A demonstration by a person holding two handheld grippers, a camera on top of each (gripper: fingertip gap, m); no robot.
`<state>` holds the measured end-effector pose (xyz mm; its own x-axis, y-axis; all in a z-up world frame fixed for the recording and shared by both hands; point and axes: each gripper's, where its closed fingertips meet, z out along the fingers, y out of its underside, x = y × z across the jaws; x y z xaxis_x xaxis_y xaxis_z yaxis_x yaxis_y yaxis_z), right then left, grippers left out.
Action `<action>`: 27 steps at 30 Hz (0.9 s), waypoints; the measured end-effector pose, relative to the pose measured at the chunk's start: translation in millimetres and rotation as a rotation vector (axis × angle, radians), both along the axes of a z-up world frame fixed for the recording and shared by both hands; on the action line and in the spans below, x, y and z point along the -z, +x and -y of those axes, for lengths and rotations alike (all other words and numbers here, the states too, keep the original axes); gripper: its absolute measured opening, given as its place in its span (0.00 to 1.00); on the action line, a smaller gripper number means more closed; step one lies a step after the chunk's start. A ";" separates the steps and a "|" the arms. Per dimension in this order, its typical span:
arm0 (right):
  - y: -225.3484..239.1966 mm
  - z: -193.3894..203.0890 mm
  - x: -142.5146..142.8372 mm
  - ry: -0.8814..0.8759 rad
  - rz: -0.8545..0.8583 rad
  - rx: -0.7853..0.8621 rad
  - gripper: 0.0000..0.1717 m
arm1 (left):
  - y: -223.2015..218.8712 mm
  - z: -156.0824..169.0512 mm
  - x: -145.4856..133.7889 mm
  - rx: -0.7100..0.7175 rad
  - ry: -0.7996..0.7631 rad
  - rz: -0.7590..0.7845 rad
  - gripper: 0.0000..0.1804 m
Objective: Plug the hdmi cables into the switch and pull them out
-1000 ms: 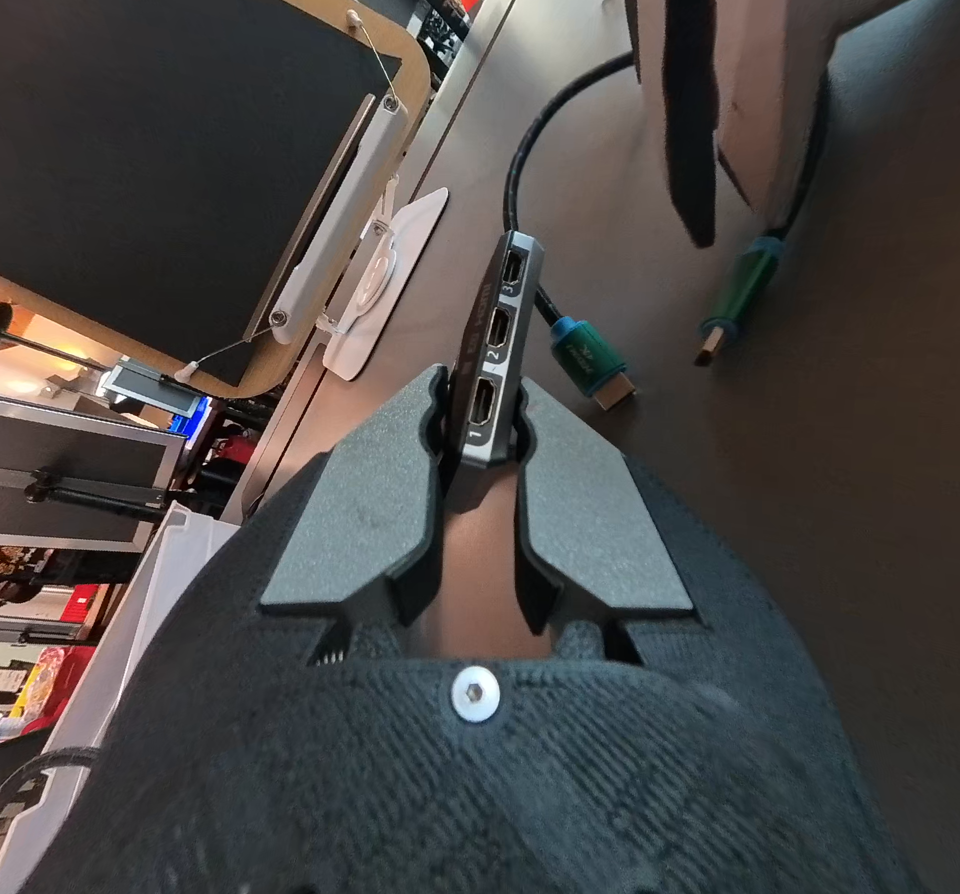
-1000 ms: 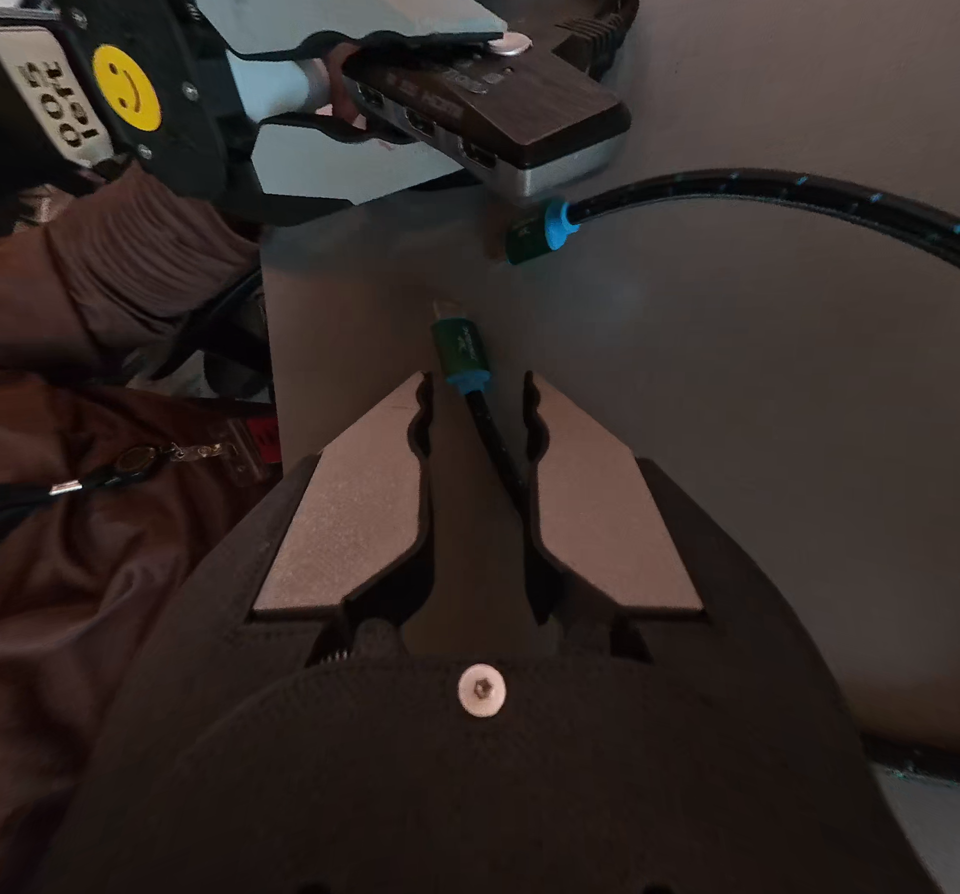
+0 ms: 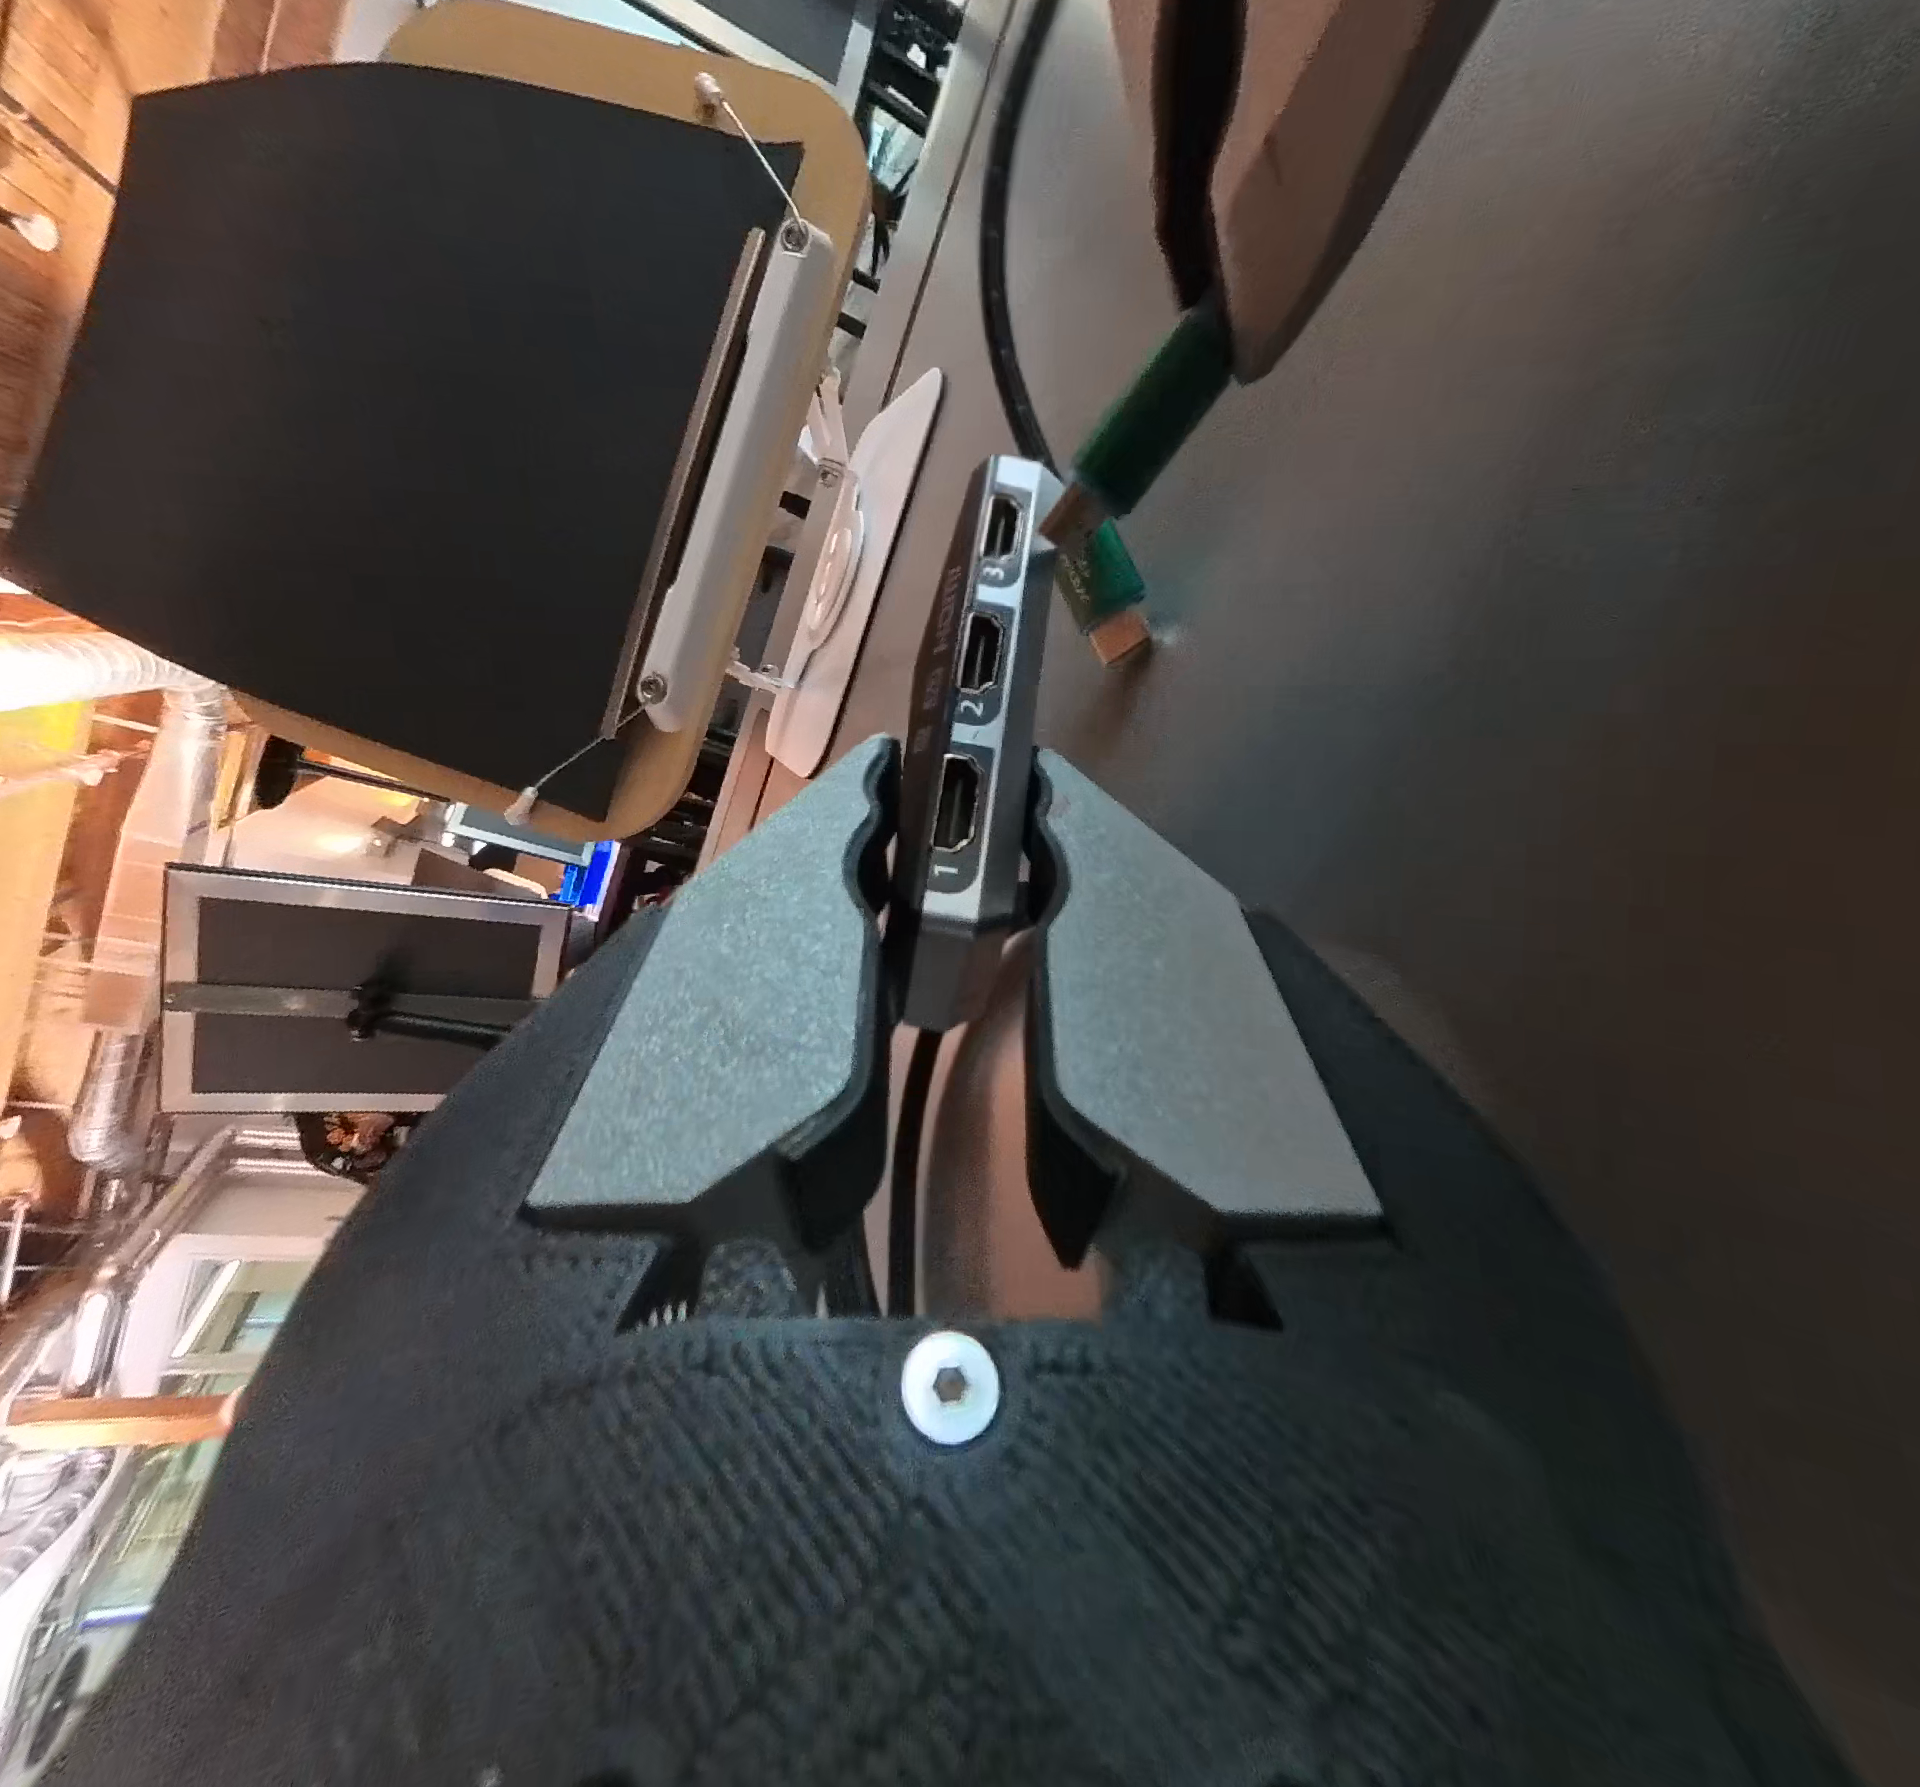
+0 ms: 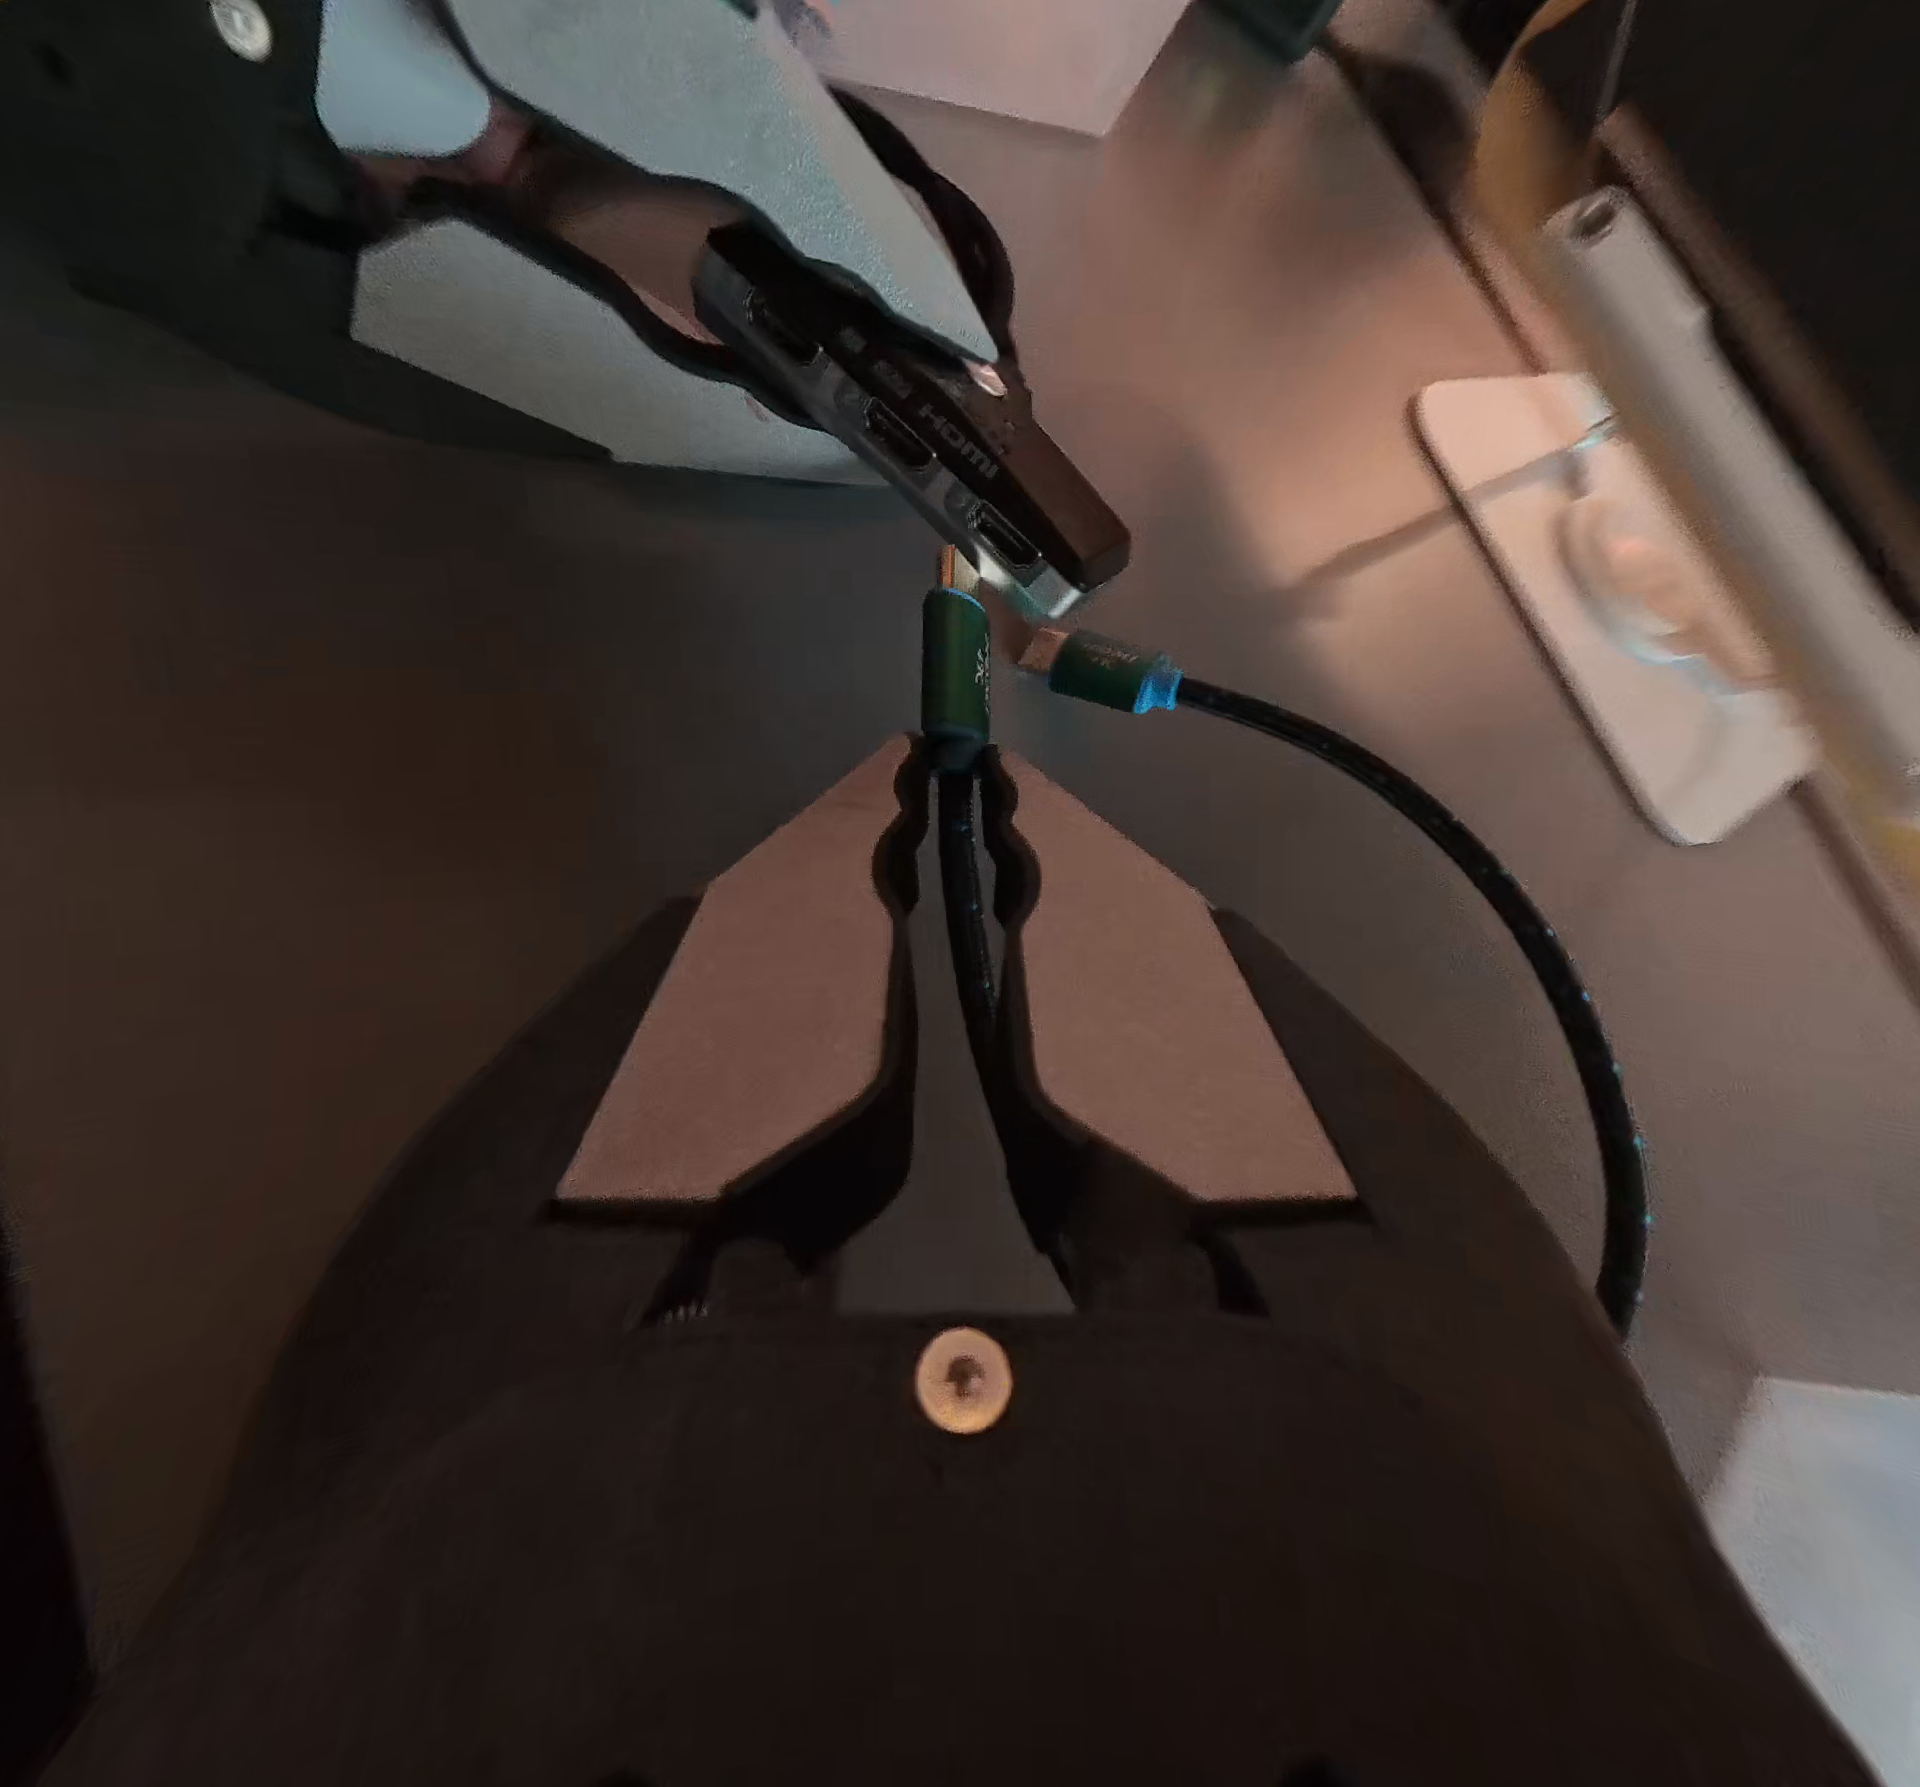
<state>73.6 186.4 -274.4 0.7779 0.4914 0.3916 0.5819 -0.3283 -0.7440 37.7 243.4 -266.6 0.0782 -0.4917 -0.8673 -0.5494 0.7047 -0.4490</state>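
- Left wrist view: I am clamping the switch (image 3: 971, 771) edge-on in my left gripper (image 3: 961, 838), jaws narrowed to its thickness, with both fingertips (image 3: 831, 833) pressing its flat faces around the nearest port.
- The switch is tilting up off the dark table (image 3: 1558, 802), its three ports facing me in a row, all of them empty.
- Past the far port, the right gripper (image 3: 1236, 324) is bringing in the green plug (image 3: 1138, 428), its gold tip just beside the switch's far corner; the second green plug (image 3: 1101, 584) is lying loose on the table behind it.
- Right wrist view: I am pinching the braided cable (image 4: 961, 864) in my right gripper (image 4: 954, 771), jaws nearly closed, right behind the green plug (image 4: 958, 662).
- The plug is sticking out ahead of the fingertips and pointing at the switch (image 4: 914, 428); its gold tip is near the end port but looks a little off to one side, not yet in.
- The other cable (image 4: 1455, 864) is curving away on the right, its plug (image 4: 1107, 667) close to the same corner.
- To do this well, I am thinking: square the plug's flat tip to the slot before pushing, since holding by the cable lets the plug flex. Brace the switch firmly, and advance slowly and straight.
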 end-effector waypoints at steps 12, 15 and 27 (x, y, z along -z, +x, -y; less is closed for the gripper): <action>9.4 -4.9 -12.9 0.296 0.705 0.139 0.03 | -0.5 -1.6 -1.7 -0.035 0.154 -0.047 0.11; 14.5 -5.5 -16.3 0.326 0.797 0.155 0.03 | -0.9 -2.9 1.6 -0.019 0.084 -0.045 0.11; 8.9 -4.5 -9.9 0.276 0.924 0.161 0.03 | 1.6 -0.9 4.8 0.007 -0.067 -0.022 0.12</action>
